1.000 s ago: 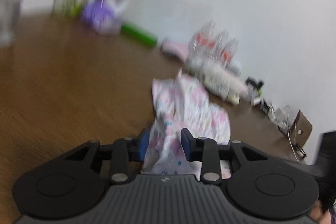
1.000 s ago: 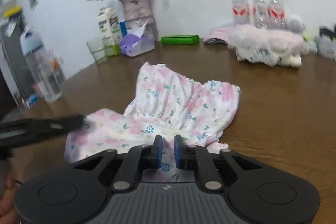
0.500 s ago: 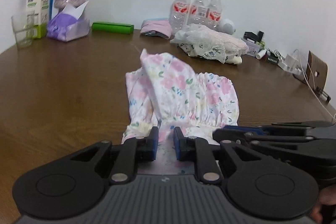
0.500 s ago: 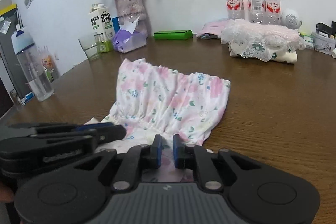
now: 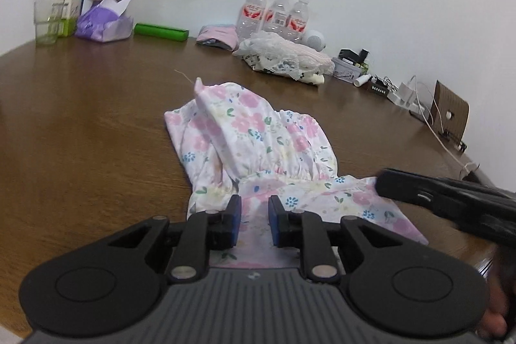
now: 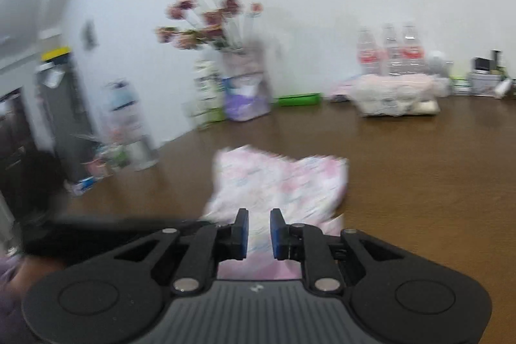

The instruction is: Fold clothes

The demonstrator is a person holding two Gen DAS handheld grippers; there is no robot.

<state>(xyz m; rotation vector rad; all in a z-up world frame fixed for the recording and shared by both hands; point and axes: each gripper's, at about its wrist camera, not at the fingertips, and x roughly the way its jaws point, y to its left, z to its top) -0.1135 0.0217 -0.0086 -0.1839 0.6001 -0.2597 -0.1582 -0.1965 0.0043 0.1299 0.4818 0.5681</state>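
A: How are the claws seen, starting nearest the cameras?

B: The left claw [image 5: 253, 223] is seen with its jaws opening; a narrow gap is shown between the blue pads, and cloth is seen in that gap, though no pinch on it can be made out. The right claw [image 6: 259, 229] is likewise opening, with cloth seen behind the gap; that view is blurred, so a grip cannot be confirmed.

A: Where is the garment placed relative to them?

B: The floral dress [image 5: 254, 144] is laid on the brown worktop [image 5: 80, 118], directly ahead of both claws. Its near hem is found right at the left claw's fingertips, and its long axis is run away from the claws toward the wall. The right claw is seen entering from the right at the hem's corner, so that corner is judged nearer to the right hand.

A: And its look?

B: Thin white cloth with pink flowers is shown, gathered at the waist, partly doubled over, with one ridge standing up at the far end. A lacy pile [image 5: 287, 57] is seen farther back, well apart.
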